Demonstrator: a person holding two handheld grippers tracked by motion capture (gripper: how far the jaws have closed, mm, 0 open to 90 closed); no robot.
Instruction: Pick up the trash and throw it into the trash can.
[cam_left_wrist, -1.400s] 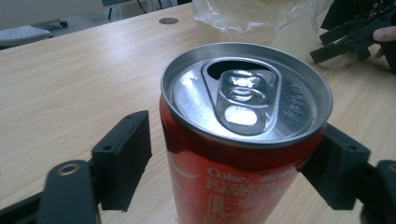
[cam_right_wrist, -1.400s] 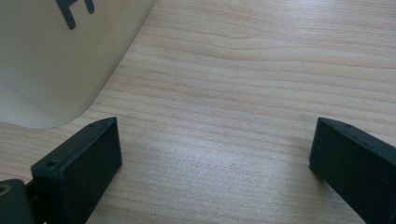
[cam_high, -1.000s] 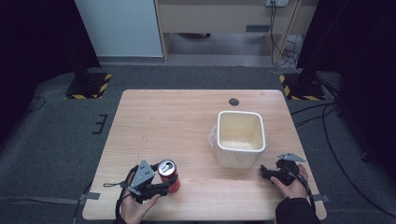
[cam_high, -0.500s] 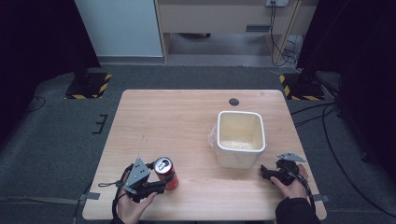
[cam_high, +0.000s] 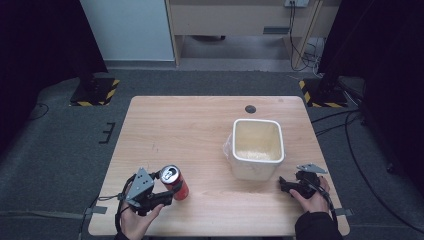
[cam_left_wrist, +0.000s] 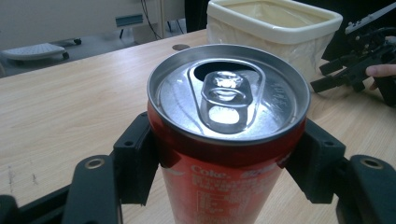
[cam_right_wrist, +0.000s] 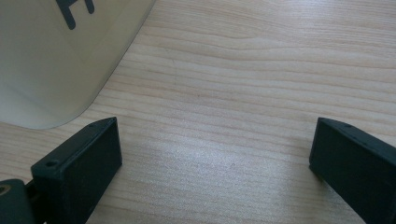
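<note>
Left claw (cam_left_wrist: 224, 172) clamped on can (cam_left_wrist: 227, 135), upright at desk (cam_high: 200, 130) front-left. Right claw (cam_right_wrist: 210, 168) spread apart, empty, beside bin (cam_high: 257, 147). Keep grip square below rim, lift straight, avoid tilting.

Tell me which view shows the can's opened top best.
The left gripper view: the red can sits close up between the jaws, its tab and open mouth clear. The high view shows it small; the right gripper view looks at table.

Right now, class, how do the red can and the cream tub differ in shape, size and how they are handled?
The red can is round and small; the cream tub is squarish and larger. The can sits clamped in the left gripper; the tub stands free beside the open right gripper. Both stand upright on the table.
</note>
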